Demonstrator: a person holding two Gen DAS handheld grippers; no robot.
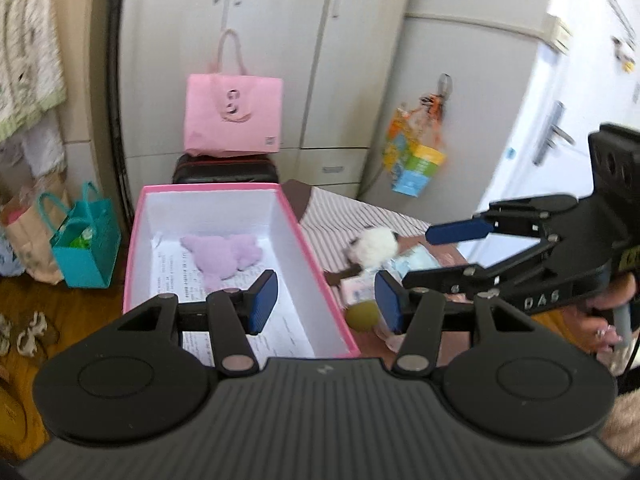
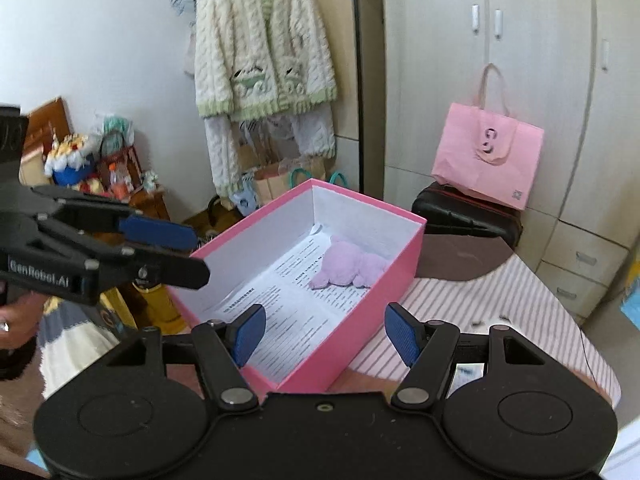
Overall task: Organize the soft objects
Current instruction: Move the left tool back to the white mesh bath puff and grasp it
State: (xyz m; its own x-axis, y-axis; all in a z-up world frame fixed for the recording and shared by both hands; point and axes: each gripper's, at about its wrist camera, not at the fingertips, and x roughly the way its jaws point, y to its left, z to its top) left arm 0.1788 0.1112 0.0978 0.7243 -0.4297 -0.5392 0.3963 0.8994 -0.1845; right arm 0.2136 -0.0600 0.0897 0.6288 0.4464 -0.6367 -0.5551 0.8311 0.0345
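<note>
A pink box (image 1: 326, 288) with a white inside stands open on the striped table; it also shows in the right wrist view (image 2: 384, 280). A purple plush toy (image 1: 224, 258) lies inside it on printed paper (image 2: 348, 264). A white and black plush (image 1: 374, 246), a green ball (image 1: 362, 315) and soft packets (image 1: 408, 266) lie right of the box. My left gripper (image 1: 326, 302) is open and empty above the box's right wall. My right gripper (image 2: 324, 330) is open and empty above the box's near end; it shows in the left wrist view (image 1: 436, 254) over the packets.
A pink paper bag (image 1: 234, 116) sits on a black suitcase (image 1: 224, 170) behind the table. A teal bag (image 1: 86, 238) stands on the floor at left. A knit cardigan (image 2: 264, 40) hangs on the wall. Grey cabinets (image 1: 304, 40) fill the back.
</note>
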